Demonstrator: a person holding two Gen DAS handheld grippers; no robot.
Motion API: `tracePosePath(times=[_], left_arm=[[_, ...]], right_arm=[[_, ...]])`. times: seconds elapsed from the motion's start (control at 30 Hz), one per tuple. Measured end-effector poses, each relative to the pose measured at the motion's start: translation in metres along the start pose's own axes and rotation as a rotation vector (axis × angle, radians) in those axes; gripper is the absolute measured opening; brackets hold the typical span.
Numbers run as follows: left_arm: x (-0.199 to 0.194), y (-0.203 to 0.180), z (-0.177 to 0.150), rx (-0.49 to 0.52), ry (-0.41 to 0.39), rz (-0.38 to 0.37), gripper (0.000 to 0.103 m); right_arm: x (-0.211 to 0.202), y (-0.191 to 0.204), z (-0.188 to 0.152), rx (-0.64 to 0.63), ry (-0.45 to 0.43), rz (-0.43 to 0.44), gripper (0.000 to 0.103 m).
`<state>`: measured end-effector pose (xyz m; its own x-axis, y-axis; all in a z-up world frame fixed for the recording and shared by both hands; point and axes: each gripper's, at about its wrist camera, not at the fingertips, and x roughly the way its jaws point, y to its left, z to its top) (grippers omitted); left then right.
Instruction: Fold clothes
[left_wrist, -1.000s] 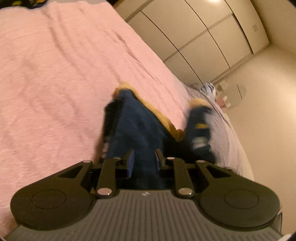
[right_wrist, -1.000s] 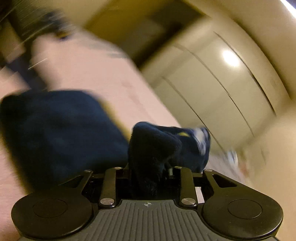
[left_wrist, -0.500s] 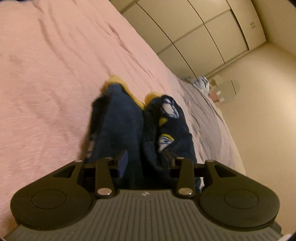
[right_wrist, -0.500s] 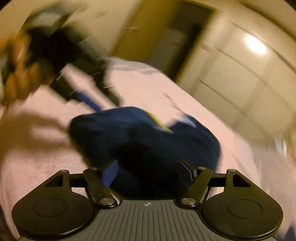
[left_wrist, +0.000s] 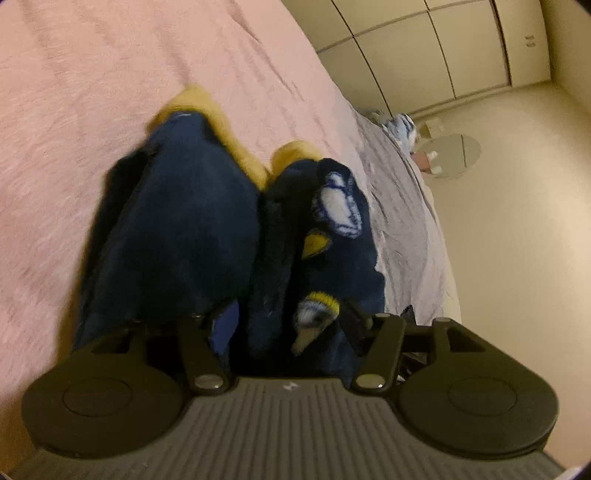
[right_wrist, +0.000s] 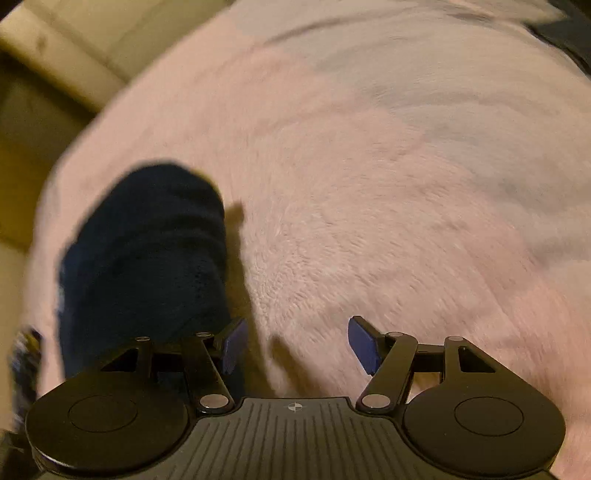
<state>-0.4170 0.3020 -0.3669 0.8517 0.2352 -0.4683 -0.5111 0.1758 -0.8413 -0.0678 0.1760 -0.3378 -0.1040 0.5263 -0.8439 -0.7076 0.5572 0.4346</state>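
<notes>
Fleece lies doubled on the pink blanket. Right gripper has let go, jaws wide; left gripper jaws wide around fabric, so this fold looks laid.

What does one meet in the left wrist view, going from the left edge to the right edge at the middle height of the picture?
Pink blanket → navy fleece garment with its penguin print → pale lilac sheet → cream floor.
</notes>
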Motion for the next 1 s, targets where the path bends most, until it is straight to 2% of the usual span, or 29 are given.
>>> tracePosePath(times=[0.13,0.2,0.23,0.3,0.37,0.5,0.57,0.63,0.7,0.8,0.9,1.0], left_arm=[[0.012,-0.008,0.004,0.027,0.026,-0.013,0.059],[0.015,-0.010,0.004,0.046,0.033,-0.023,0.048],[0.014,-0.011,0.002,0.059,0.031,-0.030,0.034],[-0.002,-0.017,-0.001,0.117,-0.006,-0.036,0.026],[-0.022,-0.024,-0.004,0.180,-0.050,-0.041,0.022],[-0.060,-0.038,-0.009,0.306,-0.137,-0.050,0.022],[-0.078,-0.039,-0.010,0.346,-0.183,-0.024,0.022],[-0.090,-0.030,-0.010,0.349,-0.218,0.011,0.022],[-0.097,-0.010,-0.010,0.297,-0.239,0.043,0.022],[-0.083,0.025,-0.011,0.209,-0.189,0.072,0.023],[-0.072,0.046,-0.013,0.127,-0.179,0.037,0.026],[-0.081,0.040,-0.019,0.124,-0.195,0.032,0.028]], right_arm=[[0.008,0.019,0.005,-0.069,0.025,0.002,0.063],[0.005,0.024,0.005,-0.109,0.031,0.016,0.056],[0.002,0.029,0.004,-0.133,0.030,0.018,0.053],[0.002,0.041,0.003,-0.185,0.024,0.011,0.042],[0.005,0.051,0.006,-0.220,0.020,0.010,0.041],[0.003,0.070,-0.004,-0.275,0.014,0.058,0.041],[0.001,0.083,-0.013,-0.326,-0.002,0.067,0.041],[-0.001,0.097,-0.024,-0.372,-0.007,0.084,0.041],[0.002,0.109,-0.034,-0.420,-0.022,0.079,0.041],[0.013,0.118,-0.049,-0.499,-0.054,0.036,0.041],[0.019,0.110,-0.052,-0.493,-0.076,0.045,0.041],[0.002,0.092,-0.058,-0.458,-0.147,0.107,0.042]])
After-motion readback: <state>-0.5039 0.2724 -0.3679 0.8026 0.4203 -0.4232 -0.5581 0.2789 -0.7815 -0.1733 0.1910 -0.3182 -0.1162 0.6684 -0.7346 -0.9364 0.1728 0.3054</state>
